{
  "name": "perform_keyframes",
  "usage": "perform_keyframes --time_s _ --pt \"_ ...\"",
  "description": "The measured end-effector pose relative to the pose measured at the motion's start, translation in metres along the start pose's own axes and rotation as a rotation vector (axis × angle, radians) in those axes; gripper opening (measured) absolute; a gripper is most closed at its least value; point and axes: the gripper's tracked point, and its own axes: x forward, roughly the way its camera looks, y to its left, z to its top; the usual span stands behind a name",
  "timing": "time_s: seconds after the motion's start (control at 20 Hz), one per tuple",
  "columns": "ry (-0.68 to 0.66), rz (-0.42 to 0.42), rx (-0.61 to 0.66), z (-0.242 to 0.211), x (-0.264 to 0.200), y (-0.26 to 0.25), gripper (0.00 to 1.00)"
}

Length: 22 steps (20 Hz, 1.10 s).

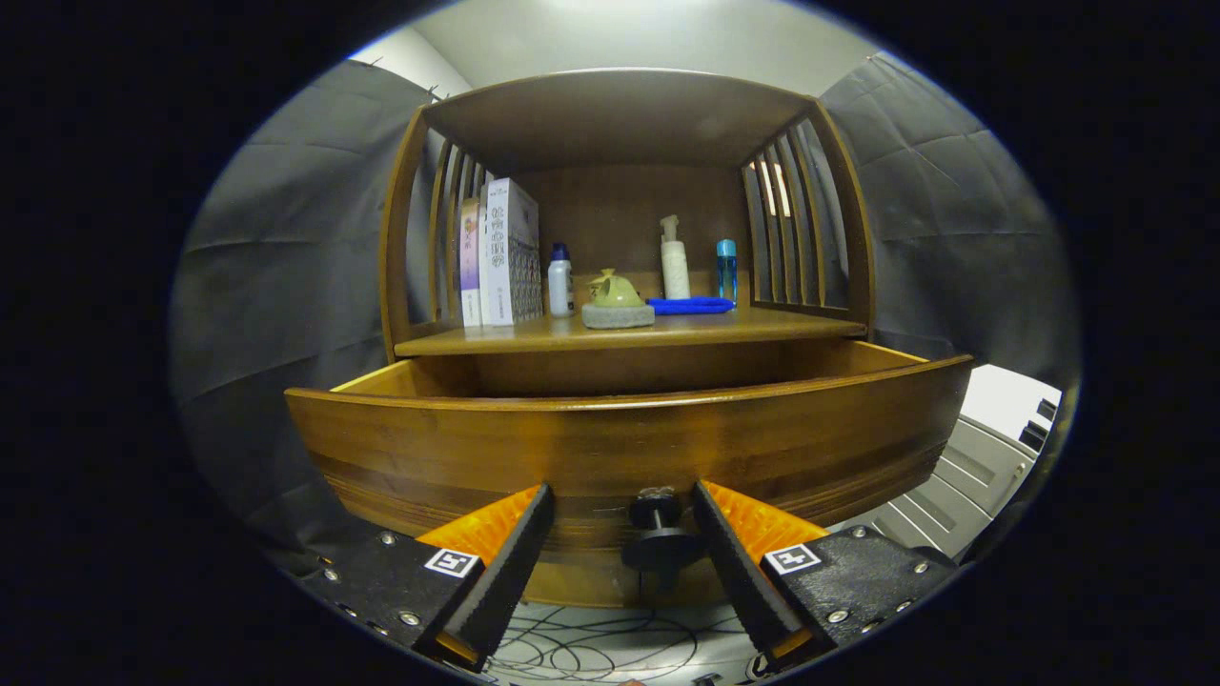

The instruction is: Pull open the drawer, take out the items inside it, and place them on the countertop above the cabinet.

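Drawer [610,448] pulled out; gripper [621,500] fingers apart, knob [658,534] between them, nearer the right finger, unclamped.

drawer [629,448] pulled out under countertop [667,333] | knob [658,534] between tool [620,514] fingers

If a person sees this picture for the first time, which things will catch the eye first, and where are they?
First comes the wide wooden drawer front, pulled out under the countertop, with its dark knob between the open fingers of the gripper, nearer the right one. Next, the countertop's row of things: tall boxes at the left, a small green figure in the middle, and a blue flat item beside it.
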Motion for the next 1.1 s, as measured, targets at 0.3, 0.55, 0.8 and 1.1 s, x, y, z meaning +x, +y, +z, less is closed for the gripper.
perform_keyframes --time_s 0.3,0.55,0.8,1.1 --pt "-0.033 -0.013 0.006 0.007 0.033 0.002 0.93" --pt "-0.045 -0.008 0.006 0.011 0.056 0.001 0.93" --pt "-0.05 -0.004 0.004 0.016 0.08 0.0 0.93" --pt "-0.062 -0.002 -0.026 0.024 0.115 -0.003 0.93"
